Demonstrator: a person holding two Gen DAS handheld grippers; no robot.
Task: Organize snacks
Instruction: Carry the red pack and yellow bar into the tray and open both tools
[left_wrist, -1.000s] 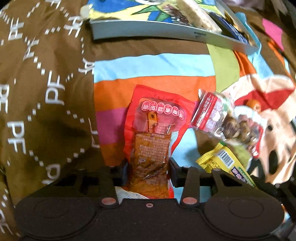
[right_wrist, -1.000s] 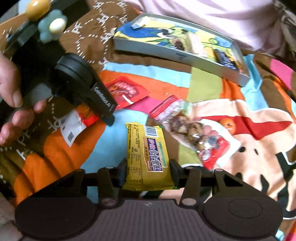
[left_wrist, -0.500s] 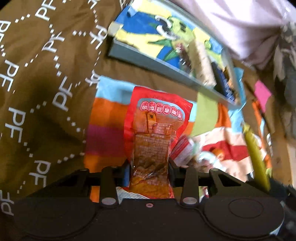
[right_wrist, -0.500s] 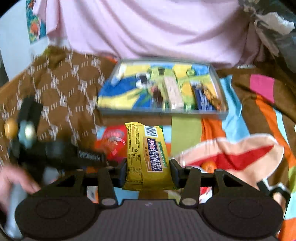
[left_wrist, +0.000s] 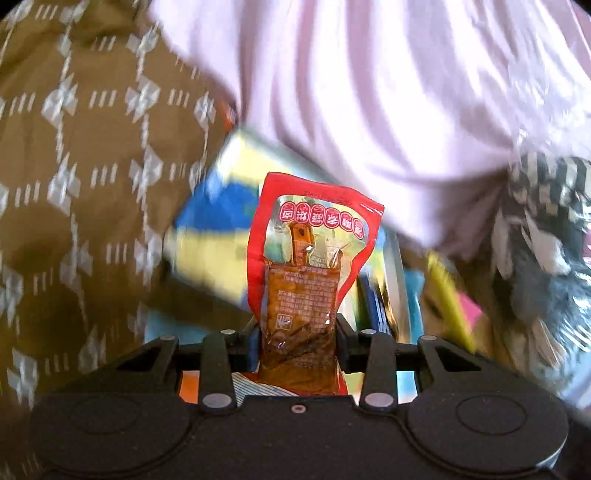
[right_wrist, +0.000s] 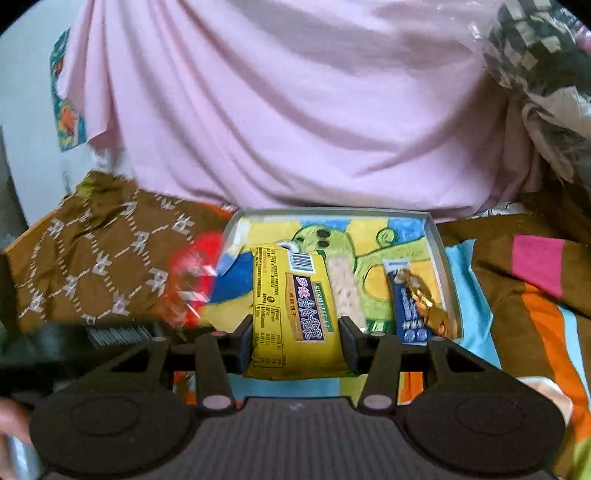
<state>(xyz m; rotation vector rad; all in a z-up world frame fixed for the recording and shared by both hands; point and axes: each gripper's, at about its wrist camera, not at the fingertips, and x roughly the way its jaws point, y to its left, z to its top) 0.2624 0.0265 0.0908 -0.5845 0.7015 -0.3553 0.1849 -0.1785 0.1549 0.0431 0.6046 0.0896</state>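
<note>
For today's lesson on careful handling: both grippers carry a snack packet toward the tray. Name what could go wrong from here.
1. The left gripper grips the red packet only at its bottom end, so the long free part may flop or slip.
2. The yellow packet in the right gripper may land on the rice bar already in the tray.
3. Both packets near the tray together and may collide.
</note>
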